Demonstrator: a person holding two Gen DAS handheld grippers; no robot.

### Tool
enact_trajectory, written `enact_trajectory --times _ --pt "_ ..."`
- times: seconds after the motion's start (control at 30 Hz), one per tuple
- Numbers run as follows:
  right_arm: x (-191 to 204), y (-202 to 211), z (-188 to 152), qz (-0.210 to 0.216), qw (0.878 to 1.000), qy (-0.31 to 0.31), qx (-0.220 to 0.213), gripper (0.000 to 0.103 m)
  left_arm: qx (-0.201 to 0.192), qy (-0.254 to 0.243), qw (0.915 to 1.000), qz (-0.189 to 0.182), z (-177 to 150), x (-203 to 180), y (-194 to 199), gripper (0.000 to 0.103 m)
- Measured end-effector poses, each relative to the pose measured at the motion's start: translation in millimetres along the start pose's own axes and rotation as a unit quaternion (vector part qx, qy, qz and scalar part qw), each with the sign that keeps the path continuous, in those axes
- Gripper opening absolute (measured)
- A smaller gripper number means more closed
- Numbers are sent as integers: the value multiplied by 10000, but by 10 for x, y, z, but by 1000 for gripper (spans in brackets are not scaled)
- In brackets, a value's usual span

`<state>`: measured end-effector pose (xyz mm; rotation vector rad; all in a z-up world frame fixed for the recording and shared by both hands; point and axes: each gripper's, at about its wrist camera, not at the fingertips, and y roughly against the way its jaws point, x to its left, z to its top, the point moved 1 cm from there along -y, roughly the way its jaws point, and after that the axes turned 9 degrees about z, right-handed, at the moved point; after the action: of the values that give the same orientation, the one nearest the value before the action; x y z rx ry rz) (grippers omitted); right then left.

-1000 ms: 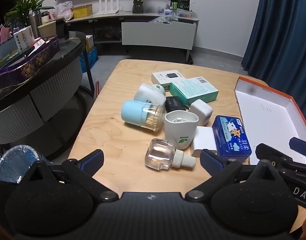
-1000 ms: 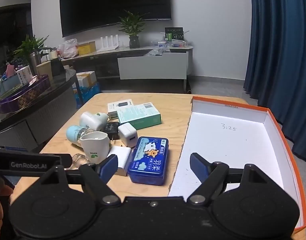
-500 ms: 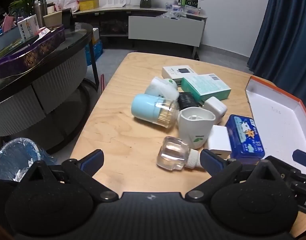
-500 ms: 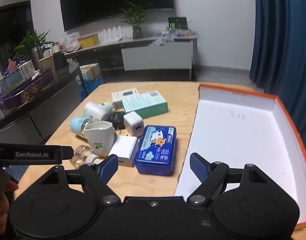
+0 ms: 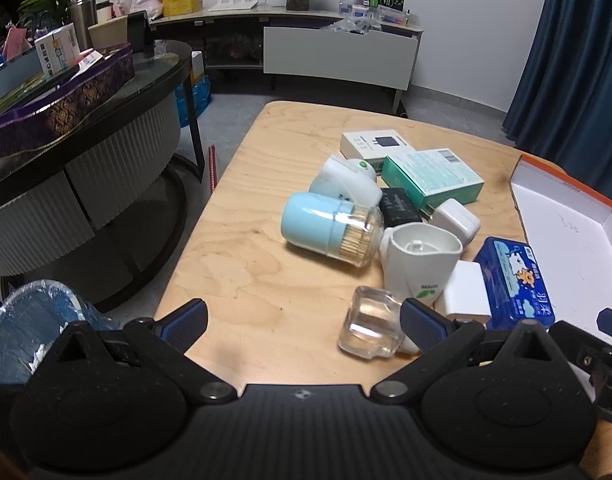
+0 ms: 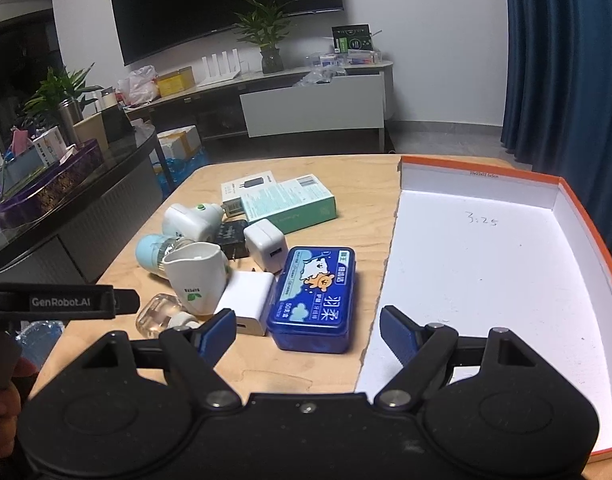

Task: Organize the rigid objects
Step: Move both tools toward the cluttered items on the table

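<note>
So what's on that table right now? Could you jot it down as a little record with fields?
surface: wooden table
container: orange box, white inside, nothing in it
nearest right hand-held gripper: blue tin
nearest left hand-held gripper: clear bottle on its side
upright: white cup
lying down: toothpick jar
boxes: green box
both grippers: open, holding nothing
</note>
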<state>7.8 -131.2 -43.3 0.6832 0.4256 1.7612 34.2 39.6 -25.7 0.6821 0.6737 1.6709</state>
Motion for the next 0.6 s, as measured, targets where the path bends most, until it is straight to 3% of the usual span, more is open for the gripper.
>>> enact_trajectory --times 0.6 --pt "75 -116 102 -6 10000 -8 88 93 6 -120 9999 -91 207 122 -213 103"
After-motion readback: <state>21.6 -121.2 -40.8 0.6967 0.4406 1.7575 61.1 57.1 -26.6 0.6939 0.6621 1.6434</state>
